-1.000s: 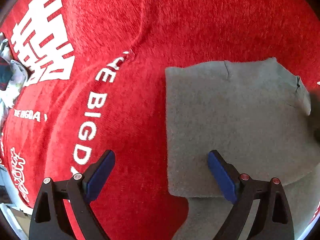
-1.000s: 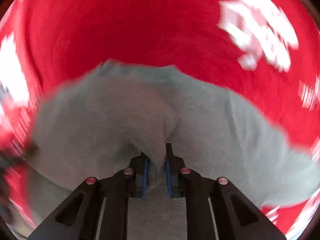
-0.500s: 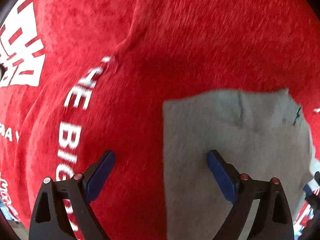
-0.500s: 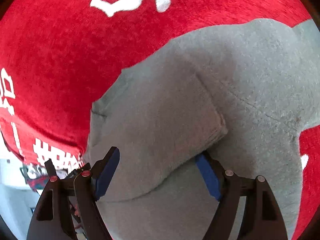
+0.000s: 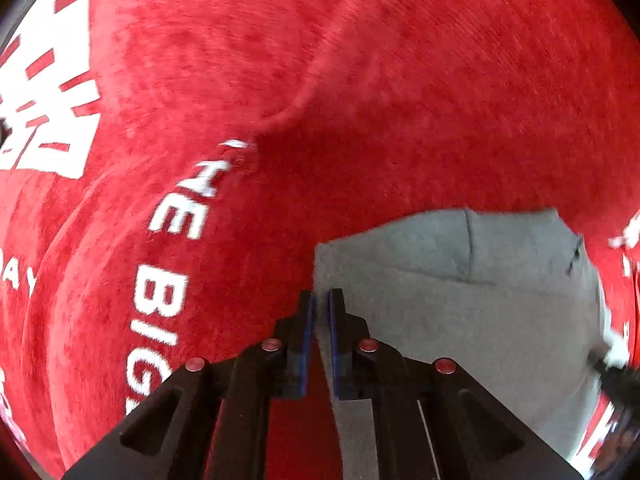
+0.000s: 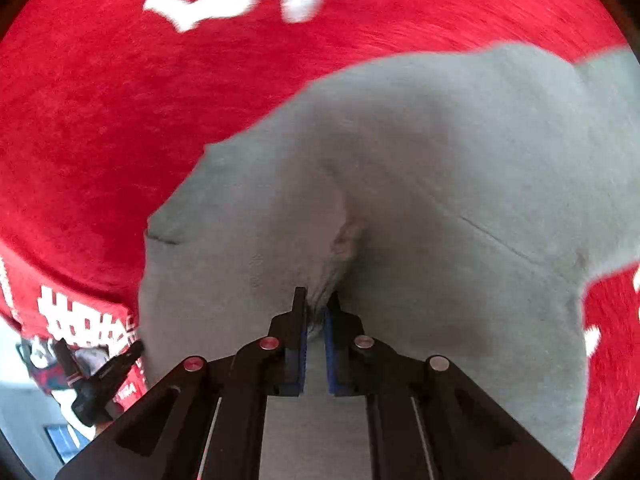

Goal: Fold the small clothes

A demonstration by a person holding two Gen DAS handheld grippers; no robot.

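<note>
A small grey garment [image 5: 460,320] lies partly folded on a red cloth [image 5: 360,80]. My left gripper [image 5: 321,300] is shut on the garment's left edge, which runs down between its blue pads. In the right wrist view the same grey garment [image 6: 440,160] fills the middle and right. There my right gripper [image 6: 316,300] is shut on a puckered fold of it, and the fabric bunches up just ahead of the fingertips. At the right edge of the left wrist view a dark blurred shape [image 5: 616,380] touches the garment's far side.
The red plush cloth [image 6: 120,120] with large white lettering [image 5: 172,216] covers the whole surface. Its edge hangs at the lower left of the right wrist view, where a black tool-like shape [image 6: 96,380] and a pale floor show beyond.
Both grippers have gone from open to shut. The left one shifted to the garment's left edge and closed there. The right one rolled, opened over the folded layer, then closed on it.
</note>
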